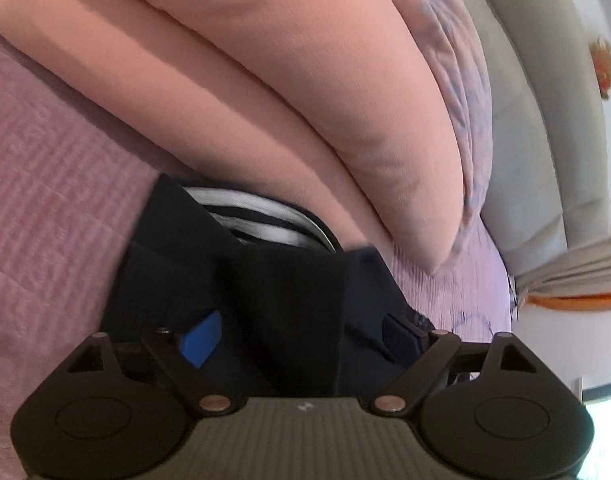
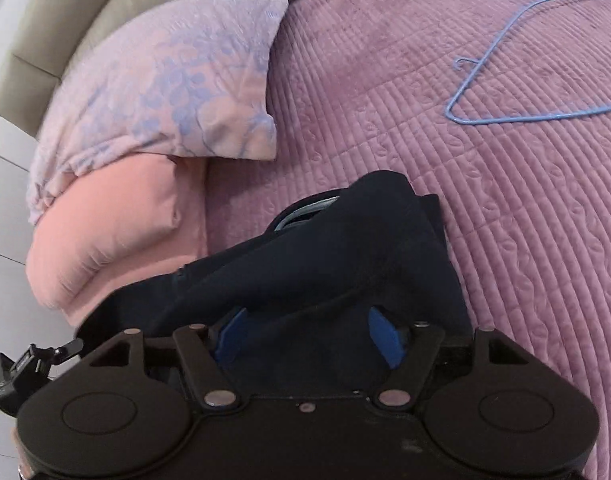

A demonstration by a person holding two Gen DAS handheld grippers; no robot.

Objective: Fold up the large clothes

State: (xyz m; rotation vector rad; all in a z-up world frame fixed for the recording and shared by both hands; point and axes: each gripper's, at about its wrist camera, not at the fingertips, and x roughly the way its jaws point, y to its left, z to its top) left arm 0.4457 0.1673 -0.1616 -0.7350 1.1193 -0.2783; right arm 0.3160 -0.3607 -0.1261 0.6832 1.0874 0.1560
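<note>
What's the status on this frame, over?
Left gripper and right gripper open, straddling the dark garment. Folded blanket close behind; hanger well apart.

No legible text, label, brand or number anywhere.

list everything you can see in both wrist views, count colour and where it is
dark garment: one, navy, striped white lining at the collar, bunched on the bed between both grippers
bedspread: one, quilted mauve pink, covers the bed
folded duvet: one, peach, by the head of the bed beside the garment
pillow: one, pale pink with blue floral print, resting on the duvet
hanger: one, light blue wire, flat on the bedspread, apart from the garment
headboard: one, beige padded, behind the pillow
left gripper: black, blue pads, spread wide around garment cloth
right gripper: black, blue pads, spread wide around garment cloth
</note>
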